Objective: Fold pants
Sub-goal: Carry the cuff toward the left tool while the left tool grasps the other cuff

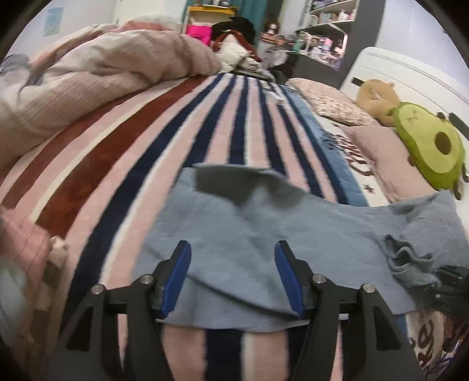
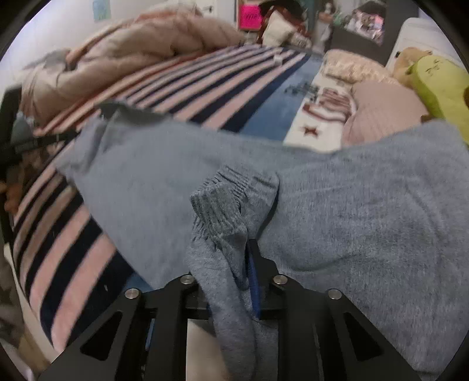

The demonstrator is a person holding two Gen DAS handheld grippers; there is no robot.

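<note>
Grey-blue knit pants [image 1: 263, 234] lie spread across the striped bed blanket [image 1: 176, 140]. My left gripper [image 1: 233, 249] is open, its blue pads on either side of the pants' near edge, with fabric lying between them. My right gripper [image 2: 237, 249] is shut on the pants' ribbed waistband [image 2: 222, 202], which bunches up over its fingers; the rest of the pants [image 2: 351, 219] drape off to the right. In the left wrist view the right gripper [image 1: 451, 284] shows at the right edge, with the bunched waistband [image 1: 407, 258] on it.
A bunched pink duvet [image 1: 96, 79] lies at the left of the bed. Pillows [image 1: 331, 99] and an avocado plush [image 1: 431, 149] sit at the right by the white headboard [image 1: 404, 73]. Shelves [image 1: 328, 26] and clutter stand beyond the bed.
</note>
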